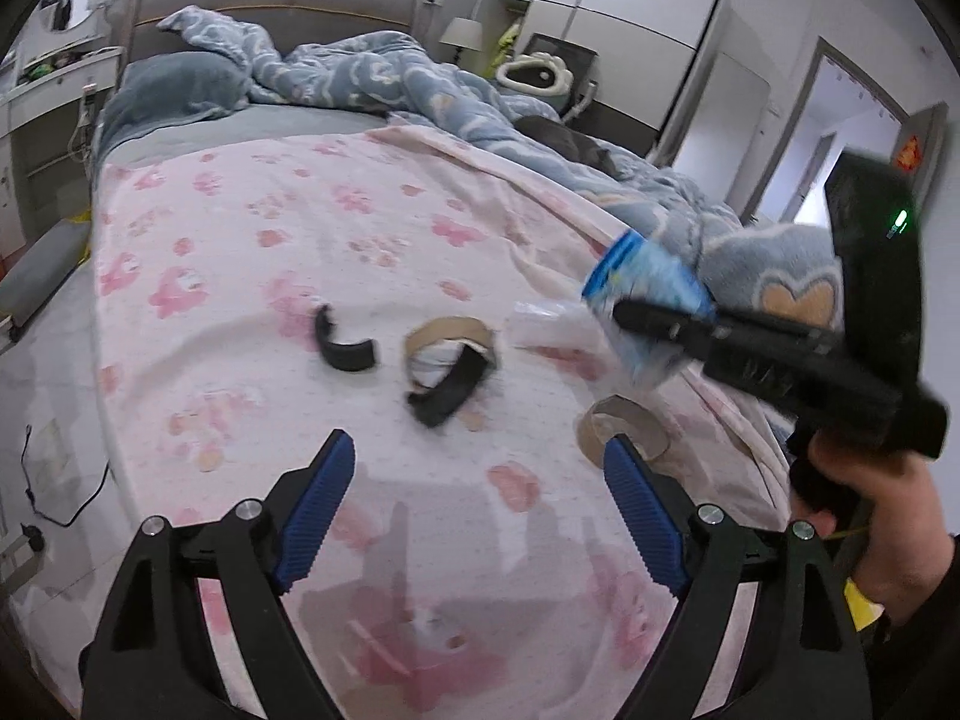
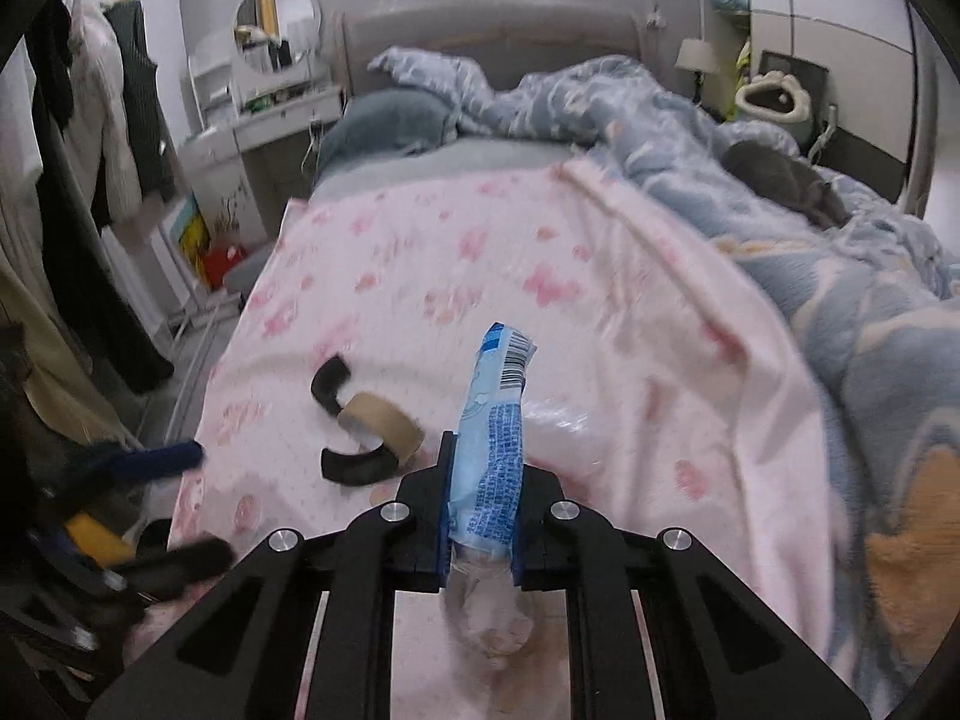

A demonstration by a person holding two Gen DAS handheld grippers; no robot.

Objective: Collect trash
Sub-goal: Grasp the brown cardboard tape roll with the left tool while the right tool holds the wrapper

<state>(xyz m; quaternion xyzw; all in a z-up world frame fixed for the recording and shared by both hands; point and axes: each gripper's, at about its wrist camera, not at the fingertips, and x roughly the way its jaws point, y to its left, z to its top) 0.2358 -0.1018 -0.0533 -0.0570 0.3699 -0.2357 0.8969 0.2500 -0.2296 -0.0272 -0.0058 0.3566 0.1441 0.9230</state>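
Observation:
My right gripper (image 2: pixel 483 450) is shut on a blue and white plastic wrapper (image 2: pixel 495 420) and holds it above the pink bed cover; it also shows in the left wrist view (image 1: pixel 651 294). My left gripper (image 1: pixel 474 468) is open and empty over the pink cover (image 1: pixel 270 210). Ahead of it lie a curved black piece (image 1: pixel 345 348), a cardboard tape ring (image 1: pixel 447 336) with a second black piece (image 1: pixel 444 399), a clear plastic scrap (image 1: pixel 546 327) and another cardboard ring (image 1: pixel 624 426) by the right finger.
A rumpled blue duvet (image 2: pixel 780 228) covers the bed's far and right side. A dark pillow (image 1: pixel 174 90) lies at the headboard. A vanity with a round mirror (image 2: pixel 276 30) and hanging clothes (image 2: pixel 90 150) stand left. A black cable (image 1: pixel 54 498) lies on the floor.

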